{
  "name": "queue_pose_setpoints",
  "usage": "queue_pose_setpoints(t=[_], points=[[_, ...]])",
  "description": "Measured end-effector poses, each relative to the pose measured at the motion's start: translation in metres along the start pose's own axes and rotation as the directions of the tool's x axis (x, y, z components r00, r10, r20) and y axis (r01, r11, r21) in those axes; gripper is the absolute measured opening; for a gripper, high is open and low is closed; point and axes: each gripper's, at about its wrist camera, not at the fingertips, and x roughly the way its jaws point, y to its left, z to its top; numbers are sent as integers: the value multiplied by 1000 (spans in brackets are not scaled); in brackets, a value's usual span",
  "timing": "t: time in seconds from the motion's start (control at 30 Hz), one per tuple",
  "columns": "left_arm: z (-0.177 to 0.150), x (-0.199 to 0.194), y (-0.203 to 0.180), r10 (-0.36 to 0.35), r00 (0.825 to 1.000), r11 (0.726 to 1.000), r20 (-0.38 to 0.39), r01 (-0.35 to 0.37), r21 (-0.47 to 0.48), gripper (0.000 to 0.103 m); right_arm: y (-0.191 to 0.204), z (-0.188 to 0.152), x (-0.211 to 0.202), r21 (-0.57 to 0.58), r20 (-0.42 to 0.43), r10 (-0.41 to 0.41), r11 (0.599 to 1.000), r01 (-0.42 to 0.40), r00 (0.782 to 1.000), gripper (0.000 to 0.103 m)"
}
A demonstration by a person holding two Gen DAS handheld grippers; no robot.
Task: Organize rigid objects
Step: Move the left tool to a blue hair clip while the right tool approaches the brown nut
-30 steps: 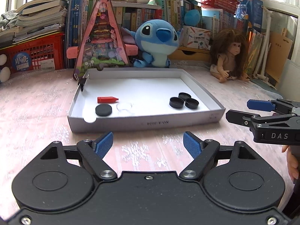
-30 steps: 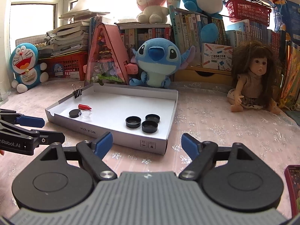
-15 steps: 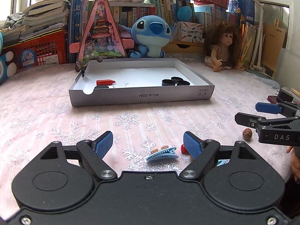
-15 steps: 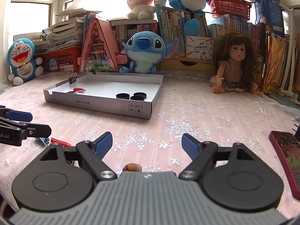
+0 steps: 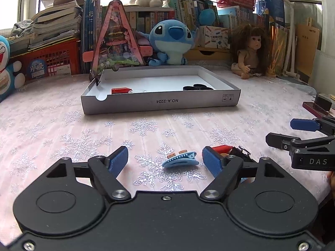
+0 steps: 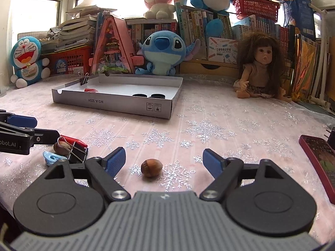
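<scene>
Both tools sit low and level, spread wide: left tool [image 5: 165, 159] frames the hair clip [image 5: 180, 160], right tool [image 6: 164, 160] the nut [image 6: 151, 167].

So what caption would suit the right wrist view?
Open right gripper poised over a brown nut on the snowflake tablecloth, white box beyond.

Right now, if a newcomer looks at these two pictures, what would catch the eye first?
Probably the big blue plush toy at the back, behind the shallow white cardboard tray. Nearer, a brown nut lies between the open right gripper fingers, and a light blue toothed hair clip lies on the snowflake cloth between the open left gripper fingers.
</scene>
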Motion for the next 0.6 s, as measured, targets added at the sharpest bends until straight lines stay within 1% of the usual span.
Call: queue_pose_setpoints(t=[0.13, 0.23, 0.3, 0.6], points=[[-3, 4, -1, -8, 1000, 1000, -19, 8, -13, 70, 3, 0, 0, -16, 0, 8, 1000, -8, 1000, 88], [-5, 4, -2, -9, 1000, 1000, -11, 9, -13, 67, 4, 0, 1, -24, -1, 12, 1000, -12, 1000, 88], [-5, 4, -3, -15, 1000, 1000, -9, 15, -8, 61, 5, 0, 1, -26, -1, 12, 1000, -12, 1000, 88], [-4, 4, -5, -28, 1000, 1000, -7, 28, -9, 49, 5, -1, 0, -25, -5, 21, 999, -21, 1000, 88]])
